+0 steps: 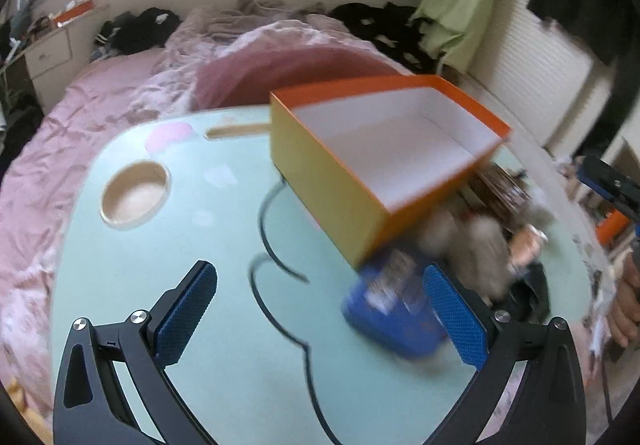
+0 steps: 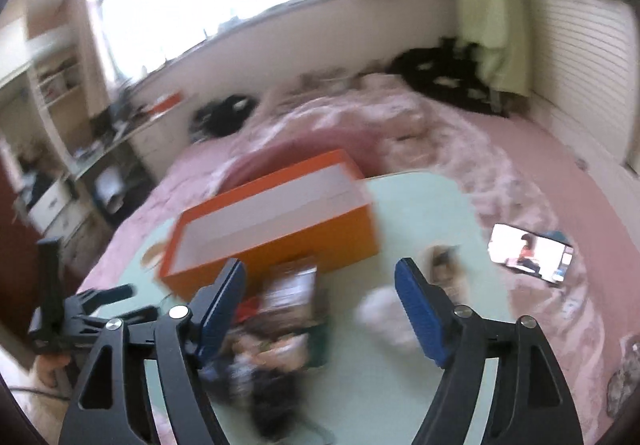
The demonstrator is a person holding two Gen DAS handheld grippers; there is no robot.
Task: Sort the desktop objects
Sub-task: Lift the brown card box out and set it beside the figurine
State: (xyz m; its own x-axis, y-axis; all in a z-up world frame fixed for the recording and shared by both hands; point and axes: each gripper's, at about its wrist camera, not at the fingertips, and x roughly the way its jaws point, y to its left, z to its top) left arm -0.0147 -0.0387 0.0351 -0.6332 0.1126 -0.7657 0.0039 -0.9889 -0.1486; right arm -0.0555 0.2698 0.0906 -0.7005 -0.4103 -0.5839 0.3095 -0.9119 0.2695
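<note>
Both grippers, left gripper [image 1: 320,309] and right gripper [image 2: 320,309], gape empty; blue packet's [image 1: 394,315] print seems unreadable.

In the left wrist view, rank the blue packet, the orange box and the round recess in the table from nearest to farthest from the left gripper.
From the left gripper:
1. Blue packet, by its right finger.
2. Orange box, ahead, centre-right.
3. Round recess, far left; close to the box's range, so this order is tentative.
</note>
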